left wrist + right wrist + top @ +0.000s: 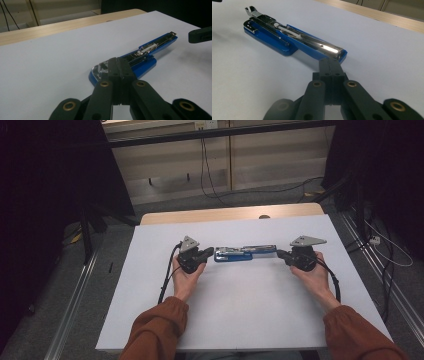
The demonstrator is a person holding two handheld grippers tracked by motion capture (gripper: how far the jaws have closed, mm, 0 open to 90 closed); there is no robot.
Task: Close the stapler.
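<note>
A blue stapler (245, 253) lies swung open flat on the white table sheet (240, 310), its chrome magazine facing up. My left gripper (211, 252) is shut, its tips resting at the stapler's left end. In the left gripper view the closed jaws (119, 62) overlap the stapler's (147, 53) rounded end, with nothing visibly between them. My right gripper (279, 253) is shut too, its tips against the right end. In the right gripper view its tips (331, 62) touch the end of the stapler's (287, 35) blue arm. The right gripper's tip (200, 35) also shows far right in the left gripper view.
The sheet covers a wooden table whose bare far edge (230, 214) shows beyond it. Cables (210, 175) run over the carpeted floor behind. Metal rails (75, 310) flank the table on both sides. Dark curtains hang at left and right.
</note>
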